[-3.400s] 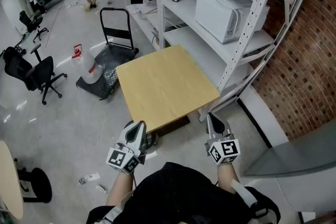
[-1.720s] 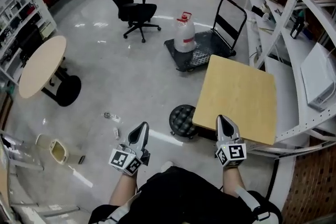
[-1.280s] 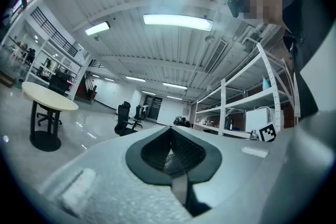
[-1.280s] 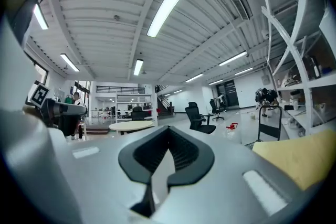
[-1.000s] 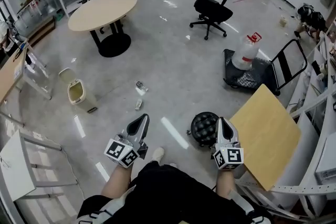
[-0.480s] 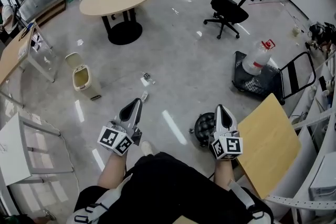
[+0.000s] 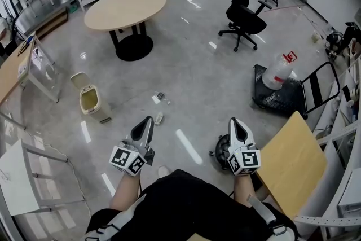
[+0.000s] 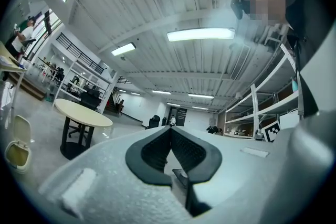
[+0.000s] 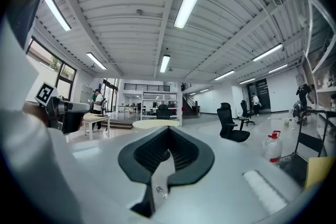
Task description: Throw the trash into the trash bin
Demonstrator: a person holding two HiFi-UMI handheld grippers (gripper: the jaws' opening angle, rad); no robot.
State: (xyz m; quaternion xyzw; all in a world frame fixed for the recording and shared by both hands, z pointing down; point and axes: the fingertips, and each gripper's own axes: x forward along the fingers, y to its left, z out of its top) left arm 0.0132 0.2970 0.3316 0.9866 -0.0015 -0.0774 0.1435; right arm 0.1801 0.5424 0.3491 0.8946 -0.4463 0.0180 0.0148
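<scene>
**Trash on floor; both hand-held grippers empty**

Head view: The left hand-held gripper (image 7: 145,127) and the right hand-held gripper (image 7: 236,126) are held out ahead of the person, each with its jaws pressed together and carrying nothing. Three small trash pieces lie on the floor (image 7: 203,73): a bottle-like piece (image 7: 163,97), a white scrap (image 7: 154,100) just beside it, and a second bottle-like piece (image 7: 159,118) nearest the left hand-held gripper. One trash bin (image 7: 90,100) stands with its lid up, well apart to their left. The pieces are judged light, thin-walled and liable to skid on the glossy floor. Pinch each across its mid-body.

Left gripper view: The jaws meet at the tips with nothing between them. The trash bin shows at lower left.

Right gripper view: The jaws are closed and empty. No trash is in view.
</scene>
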